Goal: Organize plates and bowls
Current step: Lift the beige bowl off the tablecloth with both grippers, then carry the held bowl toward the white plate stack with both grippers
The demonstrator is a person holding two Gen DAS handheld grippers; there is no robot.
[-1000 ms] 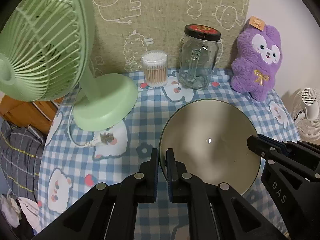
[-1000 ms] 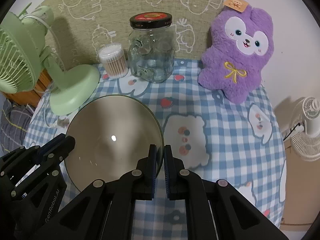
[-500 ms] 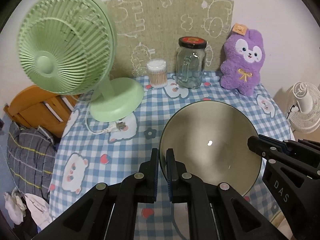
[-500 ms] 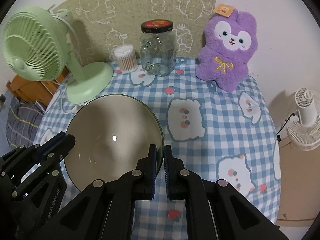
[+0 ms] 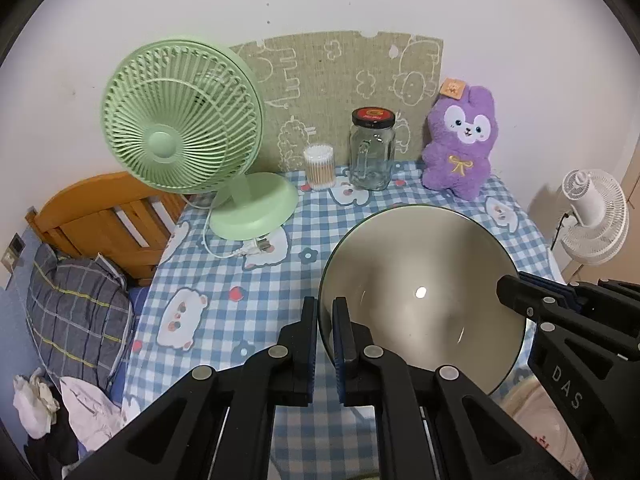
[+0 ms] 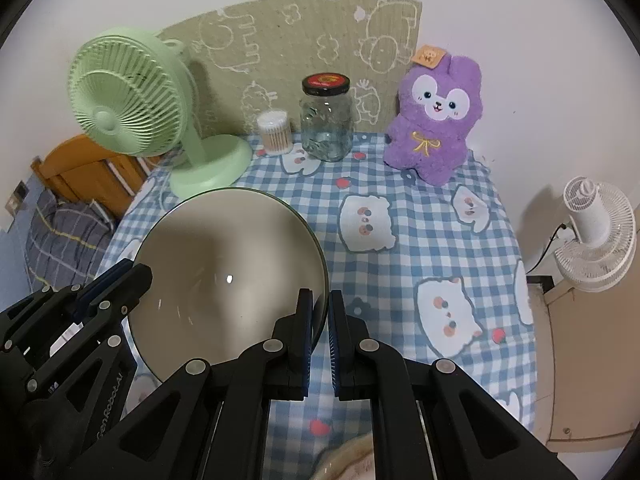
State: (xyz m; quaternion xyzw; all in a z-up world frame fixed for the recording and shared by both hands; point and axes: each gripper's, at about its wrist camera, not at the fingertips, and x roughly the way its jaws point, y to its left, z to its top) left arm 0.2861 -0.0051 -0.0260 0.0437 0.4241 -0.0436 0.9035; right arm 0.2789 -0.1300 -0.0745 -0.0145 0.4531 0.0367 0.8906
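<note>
A wide grey-beige bowl (image 5: pixel 424 292) with a dark green rim hangs above the checked tablecloth, held from both sides. My left gripper (image 5: pixel 325 312) is shut on the bowl's left rim. My right gripper (image 6: pixel 320 308) is shut on the bowl (image 6: pixel 224 280) at its right rim; it also shows at the right edge of the left wrist view as the right gripper (image 5: pixel 516 288). In the right wrist view the left gripper (image 6: pixel 136 276) clamps the opposite rim. The pale rim of another dish (image 6: pixel 344 460) peeks out at the bottom, mostly hidden behind my fingers.
At the back of the blue checked table (image 6: pixel 420 208) stand a green desk fan (image 5: pixel 180 120), a cotton-swab tub (image 5: pixel 319 166), a glass jar (image 5: pixel 372 152) with a black lid and a purple plush toy (image 5: pixel 460 140). A white fan (image 6: pixel 596 236) stands right of the table, a wooden bed (image 5: pixel 100 216) left.
Both grippers have risen and pulled back from the wall with the bowl held between them. The fan, jar and plush toy now look smaller and farther away.
</note>
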